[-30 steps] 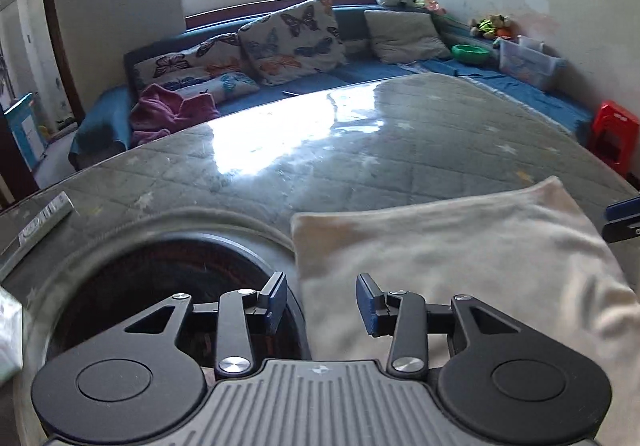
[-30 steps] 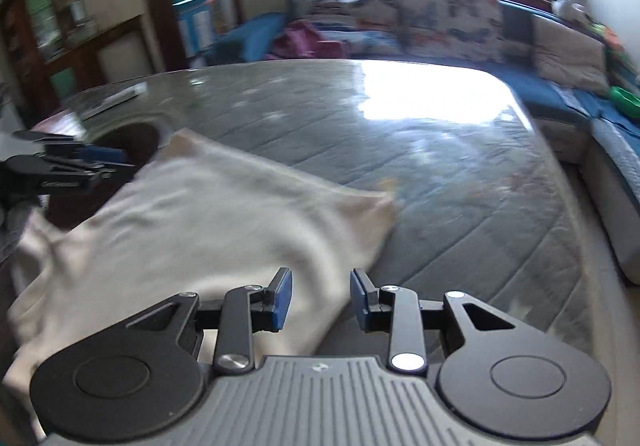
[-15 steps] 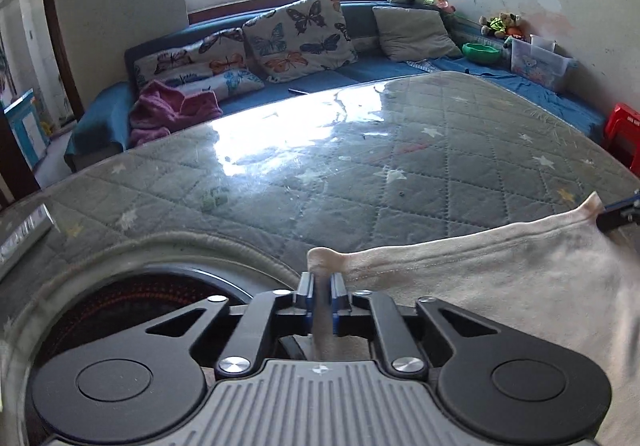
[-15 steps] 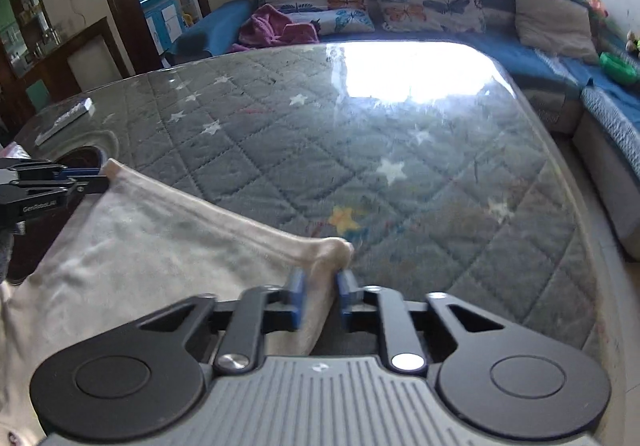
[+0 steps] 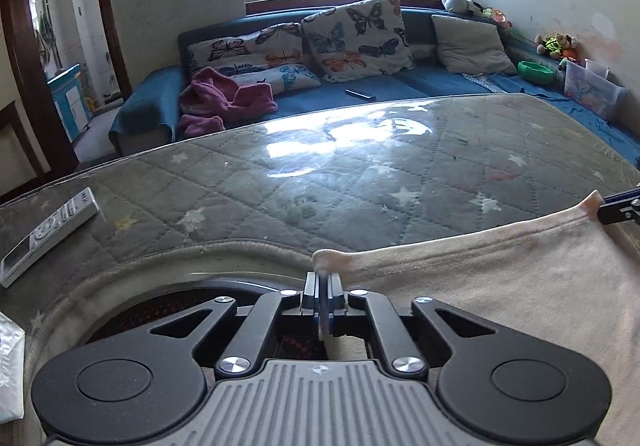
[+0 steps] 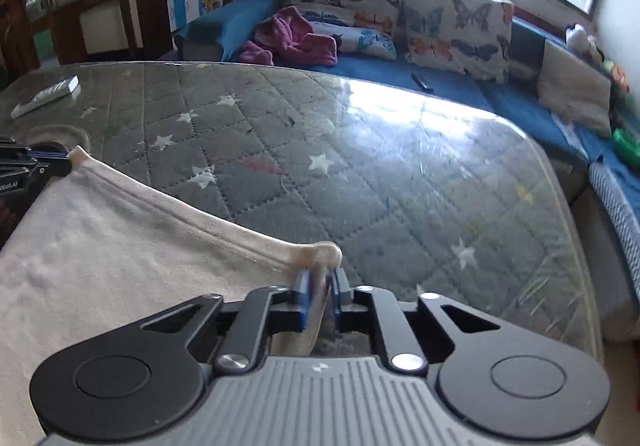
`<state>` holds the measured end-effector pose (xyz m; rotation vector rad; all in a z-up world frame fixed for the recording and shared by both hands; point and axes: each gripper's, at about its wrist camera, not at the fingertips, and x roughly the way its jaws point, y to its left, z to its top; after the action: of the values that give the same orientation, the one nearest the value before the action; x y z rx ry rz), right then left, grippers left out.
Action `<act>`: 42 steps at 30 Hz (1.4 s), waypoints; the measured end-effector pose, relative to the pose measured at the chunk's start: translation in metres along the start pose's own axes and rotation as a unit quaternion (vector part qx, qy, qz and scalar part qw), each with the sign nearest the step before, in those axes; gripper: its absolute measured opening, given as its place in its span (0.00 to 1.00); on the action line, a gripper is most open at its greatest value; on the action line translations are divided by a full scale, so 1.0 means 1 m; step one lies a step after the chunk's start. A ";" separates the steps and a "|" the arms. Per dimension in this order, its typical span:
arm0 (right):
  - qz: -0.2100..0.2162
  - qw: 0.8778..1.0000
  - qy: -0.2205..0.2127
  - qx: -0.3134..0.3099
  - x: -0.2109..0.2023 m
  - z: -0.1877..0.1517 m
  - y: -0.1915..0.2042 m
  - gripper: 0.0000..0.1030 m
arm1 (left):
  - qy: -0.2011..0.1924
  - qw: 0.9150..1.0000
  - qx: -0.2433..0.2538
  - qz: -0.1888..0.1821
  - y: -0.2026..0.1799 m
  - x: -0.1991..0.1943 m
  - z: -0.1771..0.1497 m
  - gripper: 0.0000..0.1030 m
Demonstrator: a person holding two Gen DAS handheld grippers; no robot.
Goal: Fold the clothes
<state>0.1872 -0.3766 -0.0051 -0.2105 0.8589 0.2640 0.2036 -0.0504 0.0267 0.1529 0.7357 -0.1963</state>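
Observation:
A cream-white garment (image 5: 500, 286) hangs stretched between my two grippers above the near edge of a quilted grey mattress (image 5: 360, 174). My left gripper (image 5: 322, 286) is shut on the garment's left corner, which pokes up past the fingertips. In the left wrist view, my right gripper (image 5: 618, 208) shows at the far right edge, at the other corner. My right gripper (image 6: 320, 288) is shut on the right corner of the same garment (image 6: 120, 254). The left gripper (image 6: 36, 164) appears at the left edge of that view, holding the hem taut.
A white remote (image 5: 48, 230) lies on the mattress at the left. Under my left gripper is a dark round opening (image 5: 168, 306). Behind the mattress runs a blue sofa (image 5: 400, 86) with butterfly cushions and a pink cloth (image 5: 224, 98). The mattress's right edge (image 6: 568, 206) drops toward the sofa.
Both grippers went from open to shut on the garment's top corners. They then lifted and pulled apart, drawing the hem into a taut line.

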 end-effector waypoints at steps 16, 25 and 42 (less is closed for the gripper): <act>0.092 0.993 -0.007 -0.080 -0.092 -0.090 0.067 0.11 | -0.032 0.993 0.016 -0.114 -0.044 -0.114 -0.064 0.08; 0.066 0.992 -0.031 -0.099 -0.114 -0.120 0.080 0.16 | -0.024 0.992 0.007 -0.121 -0.047 -0.153 -0.125 0.08; 0.090 0.990 -0.051 -0.100 -0.142 -0.158 0.115 0.37 | -0.047 0.989 -0.129 0.048 0.030 -0.207 -0.181 0.31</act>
<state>-0.0500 -0.3338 -0.0051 -0.3032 0.7503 0.5268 -0.0572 0.0412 0.0370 -0.0676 0.6515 -0.0148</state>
